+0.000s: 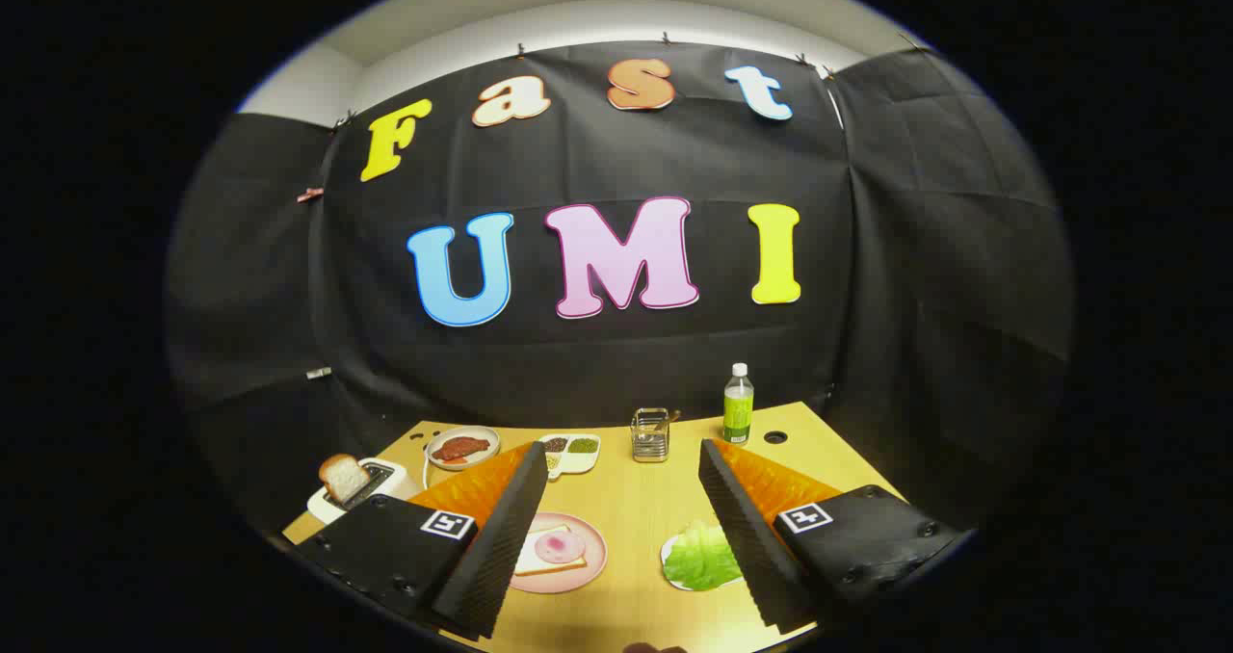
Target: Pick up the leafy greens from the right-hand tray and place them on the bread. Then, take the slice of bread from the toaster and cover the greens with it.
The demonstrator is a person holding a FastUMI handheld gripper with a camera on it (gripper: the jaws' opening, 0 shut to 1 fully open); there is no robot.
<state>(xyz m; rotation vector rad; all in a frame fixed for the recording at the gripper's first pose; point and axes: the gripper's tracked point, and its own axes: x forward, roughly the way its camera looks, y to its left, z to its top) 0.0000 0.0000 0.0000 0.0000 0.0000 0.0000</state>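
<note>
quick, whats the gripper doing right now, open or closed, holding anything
Gripper: open, holding nothing, fingers spread wide above the table, with the leafy greens by one finger and the bread on the pink plate by the other.

The leafy greens (701,557) are a pale green, crinkled lettuce leaf lying flat on a small white tray (671,568), near and to the right on the wooden table. To the left lies a slice of bread (551,550), flat on a pink plate (590,571), with a round pink slice of meat on top. Farther left, a second bread slice (343,478) stands upright and tilted in a white toaster (371,491).
</note>
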